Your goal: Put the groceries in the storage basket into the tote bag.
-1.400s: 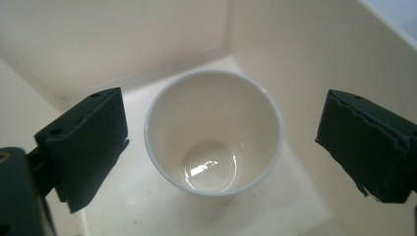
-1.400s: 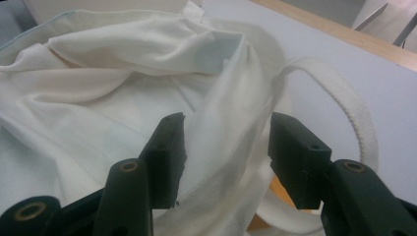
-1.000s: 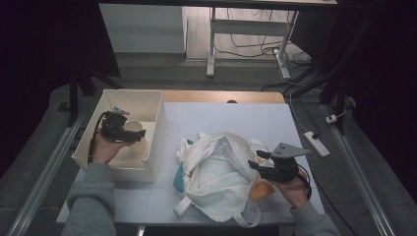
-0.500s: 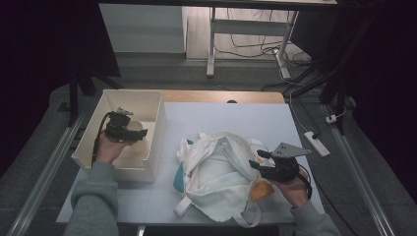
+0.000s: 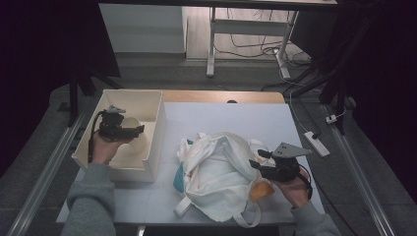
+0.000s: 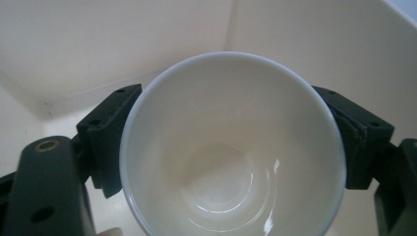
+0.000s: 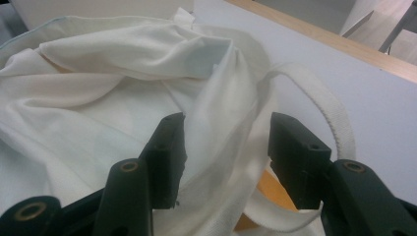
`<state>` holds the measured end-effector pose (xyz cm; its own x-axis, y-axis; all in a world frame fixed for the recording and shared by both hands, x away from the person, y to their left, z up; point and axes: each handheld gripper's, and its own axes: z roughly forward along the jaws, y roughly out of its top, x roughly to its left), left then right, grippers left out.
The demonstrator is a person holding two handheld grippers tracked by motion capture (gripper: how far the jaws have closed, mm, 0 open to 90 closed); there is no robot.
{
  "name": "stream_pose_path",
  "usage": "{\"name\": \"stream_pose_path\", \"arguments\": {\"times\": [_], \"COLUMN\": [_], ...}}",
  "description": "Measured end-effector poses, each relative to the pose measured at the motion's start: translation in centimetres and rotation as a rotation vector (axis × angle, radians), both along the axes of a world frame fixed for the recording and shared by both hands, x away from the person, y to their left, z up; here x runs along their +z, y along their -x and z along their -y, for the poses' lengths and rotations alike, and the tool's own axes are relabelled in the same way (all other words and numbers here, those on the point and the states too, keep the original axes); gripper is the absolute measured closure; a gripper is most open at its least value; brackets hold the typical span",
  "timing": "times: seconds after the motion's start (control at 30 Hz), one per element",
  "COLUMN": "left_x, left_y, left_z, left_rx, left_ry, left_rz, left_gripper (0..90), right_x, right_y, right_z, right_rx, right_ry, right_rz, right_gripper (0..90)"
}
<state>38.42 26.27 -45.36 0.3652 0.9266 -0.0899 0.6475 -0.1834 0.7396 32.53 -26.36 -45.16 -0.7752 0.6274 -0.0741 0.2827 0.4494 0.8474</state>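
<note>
Two left gripper (image 5: 139,130) jaws, just closing, clamp the glossy bowl (image 6: 231,147) over the bin (image 5: 158,137); that smooth wall could slip free. Right gripper (image 7: 227,142) jaws straddle a bag (image 7: 98,98) fold, and I cannot tell if they pinch it.

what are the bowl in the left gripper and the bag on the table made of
Bowl: looks like glazed ceramic, cream-white, with glossy highlights inside; hard plastic is possible. Tote bag: off-white woven cotton or canvas by its soft folds, matte surface and ribbed webbing strap.
</note>
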Motion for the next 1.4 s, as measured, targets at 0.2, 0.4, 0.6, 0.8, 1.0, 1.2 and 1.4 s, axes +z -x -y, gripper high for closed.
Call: {"name": "stream_pose_path", "arguments": {"times": [0.2, 0.4, 0.6, 0.8, 1.0, 1.2, 1.4], "left_x": [1.0, 2.5, 3.8, 4.9, 5.6, 6.1, 6.9], "left_y": [0.6, 1.6, 2.5, 3.3, 3.8, 4.2, 4.9], "left_z": [0.0, 0.4, 0.5, 0.5, 0.7, 1.1, 1.0], "left_rx": [-0.007, -0.017, -0.036, -0.046, -0.07, -0.078, -0.075], "left_ry": [0.024, 0.044, 0.094, 0.121, 0.17, 0.187, 0.196], "left_rz": [0.036, 0.099, 0.146, 0.188, 0.213, 0.238, 0.273], "left_gripper": [19.2, 19.1, 19.1, 19.2, 19.1, 19.1, 19.2], "right_x": [-0.1, -0.1, -0.1, -0.2, -0.2, -0.3, -0.3], "right_y": [0.0, -0.1, 0.0, 0.0, -0.1, -0.1, -0.1], "right_z": [0.0, 0.0, 0.0, -0.1, -0.1, -0.1, -0.1], "right_rx": [0.0, -0.001, 0.0, 0.0, 0.002, 0.003, 0.003], "right_ry": [0.002, 0.002, 0.003, 0.004, 0.007, 0.006, 0.007], "right_rz": [-0.002, -0.001, -0.001, -0.003, -0.003, -0.002, -0.002], "right_gripper": [48.8, 48.8, 48.7, 48.7, 48.7, 48.7, 48.7]}}
